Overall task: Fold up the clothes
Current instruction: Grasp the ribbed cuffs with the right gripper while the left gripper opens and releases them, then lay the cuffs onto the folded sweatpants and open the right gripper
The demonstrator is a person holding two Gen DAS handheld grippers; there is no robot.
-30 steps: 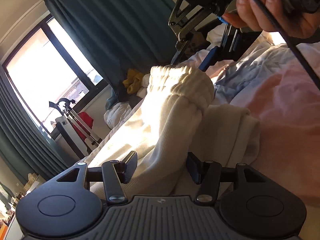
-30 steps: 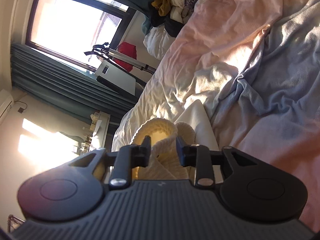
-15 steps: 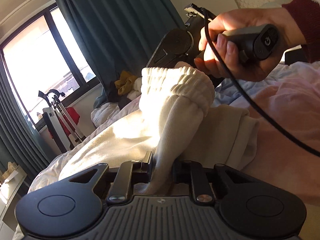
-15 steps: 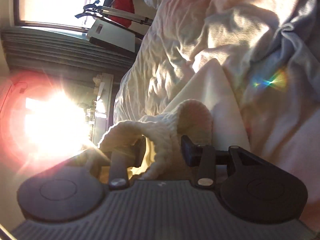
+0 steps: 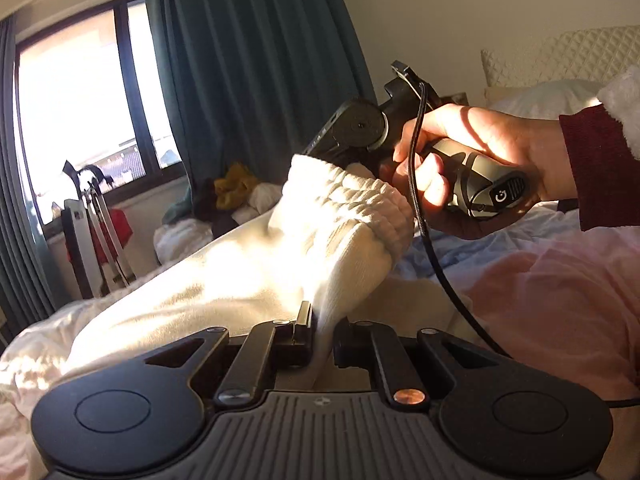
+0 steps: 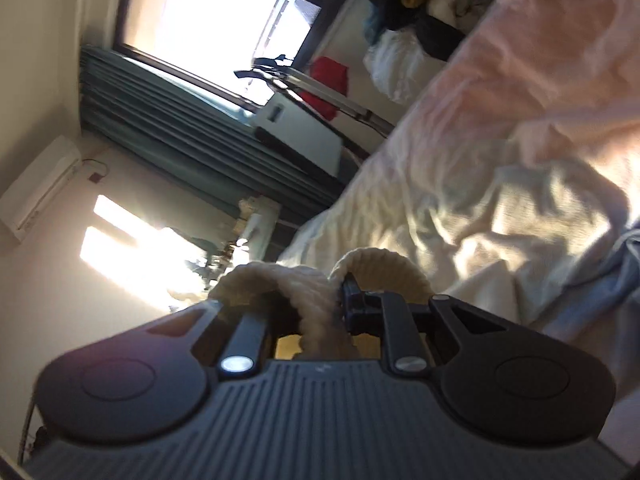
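A cream garment [image 5: 328,248] with a ribbed elastic band is held up above the bed. My left gripper [image 5: 322,338] is shut on a fold of its fabric near the bottom of the left wrist view. My right gripper [image 6: 320,312] is shut on the ribbed band [image 6: 316,292], which bunches up between the fingers. In the left wrist view the right gripper's body and the hand holding it [image 5: 452,168] sit just behind the band's top edge. The rest of the garment trails down to the left onto the bed.
A rumpled pink, white and blue duvet [image 5: 560,300] covers the bed. A pile of clothes [image 5: 236,196] lies by the teal curtain [image 5: 248,60] under the window. A white drying rack with a red item [image 5: 96,232] stands at the left. A quilted headboard [image 5: 560,56] is at the right.
My left gripper has closed on the garment's fabric. Both grippers have lifted the banded end higher, and the right gripper has turned and tightened on the band.
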